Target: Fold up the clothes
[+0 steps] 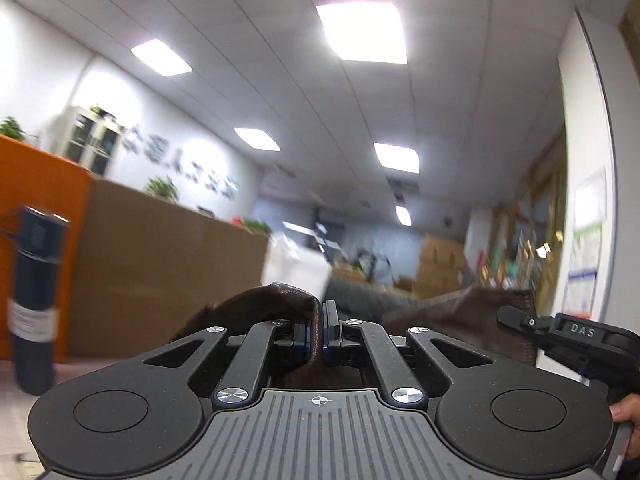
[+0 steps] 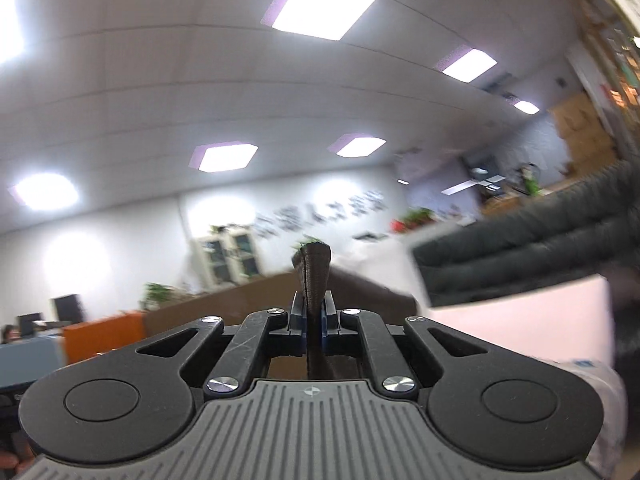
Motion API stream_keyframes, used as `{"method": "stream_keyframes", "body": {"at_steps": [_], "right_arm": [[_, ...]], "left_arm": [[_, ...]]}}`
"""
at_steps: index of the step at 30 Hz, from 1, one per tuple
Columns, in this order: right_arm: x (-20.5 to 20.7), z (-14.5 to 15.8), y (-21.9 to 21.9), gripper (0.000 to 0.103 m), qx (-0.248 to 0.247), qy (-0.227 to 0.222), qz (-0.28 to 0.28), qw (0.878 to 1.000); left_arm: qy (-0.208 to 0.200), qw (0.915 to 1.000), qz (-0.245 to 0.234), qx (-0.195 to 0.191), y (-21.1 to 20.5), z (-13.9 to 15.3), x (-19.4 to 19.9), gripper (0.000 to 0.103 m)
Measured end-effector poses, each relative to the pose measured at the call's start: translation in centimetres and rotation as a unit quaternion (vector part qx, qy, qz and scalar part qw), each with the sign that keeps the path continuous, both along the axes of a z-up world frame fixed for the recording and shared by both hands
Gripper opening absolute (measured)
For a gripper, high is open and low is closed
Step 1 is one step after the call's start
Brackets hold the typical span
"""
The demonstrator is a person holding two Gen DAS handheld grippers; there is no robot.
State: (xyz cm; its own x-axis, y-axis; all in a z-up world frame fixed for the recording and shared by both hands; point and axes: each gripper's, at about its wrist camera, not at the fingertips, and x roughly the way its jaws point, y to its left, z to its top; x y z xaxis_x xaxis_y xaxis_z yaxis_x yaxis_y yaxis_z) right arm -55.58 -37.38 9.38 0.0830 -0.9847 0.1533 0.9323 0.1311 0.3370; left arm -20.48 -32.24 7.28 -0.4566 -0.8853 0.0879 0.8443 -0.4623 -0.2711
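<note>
The left gripper (image 1: 319,334) has its 2 jaws drawn in narrow, pinching a fold of dark brown cloth (image 1: 276,300) between the blue pads (image 1: 303,336). The cloth rises out of the pinch, curls over to the left above the left pad, and also runs down beneath the gripper body. The right gripper (image 2: 315,322) is likewise nearly closed, clamping a bunched edge of the same brown cloth (image 2: 314,276), which stands up as a narrow upright tuft above the fingertips.

Both cameras tilt upward, so each shows ceiling panels (image 1: 362,32) and a blurred office. Only the left wrist view shows the other gripper from outside: its black body marked "DAS" (image 1: 576,338) sits at the right edge, with part of a hand (image 1: 628,412) on it and a stretch of brown cloth (image 1: 480,320) spanning toward it. That view alone also shows a dark cylinder (image 1: 34,300) standing at the left beside an orange partition (image 1: 44,192). Only the right wrist view shows a dark ribbed sleeve (image 2: 532,240) crossing the right side above a pale surface (image 2: 520,320), and a white cabinet (image 2: 230,258) against the far wall.

The cloth hangs held up between the 2 grippers, gripped at each one's fingertips.
</note>
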Motion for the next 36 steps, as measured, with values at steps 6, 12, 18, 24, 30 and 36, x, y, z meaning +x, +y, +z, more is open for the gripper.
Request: {"method": "stream_keyframes", "body": {"at_steps": [6, 12, 18, 24, 30, 36], "right_arm": [[5.5, 2.3, -0.3, 0.005, 0.004, -0.019, 0.101, 0.995], [13.2, 2.7, -2.9, 0.005, 0.030, -0.040, 0.188, 0.981], [18.7, 1.9, -4.3, 0.005, 0.049, -0.061, 0.228, 0.970], [17.6, -3.0, -3.9, 0.004, 0.119, -0.053, 0.224, 0.966], [14.6, -6.9, -2.3, 0.005, 0.169, -0.016, 0.196, 0.966], [14.0, -8.4, -0.8, 0.014, 0.215, 0.028, 0.181, 0.959]], "left_arm": [[0.024, 0.9968, 0.074, -0.021, 5.6, 1.6, 6.5, 0.003], [0.014, 0.9803, 0.196, -0.023, 11.2, 2.7, 13.9, 0.003], [-0.014, 0.9660, 0.255, -0.037, 17.0, 4.2, 18.5, 0.003], [-0.040, 0.9733, 0.224, 0.027, 23.8, 0.1, 17.7, 0.003], [-0.073, 0.9743, 0.172, 0.126, 29.0, -4.7, 15.4, 0.004], [-0.104, 0.9573, 0.124, 0.239, 28.3, -7.4, 14.9, 0.005]]}}
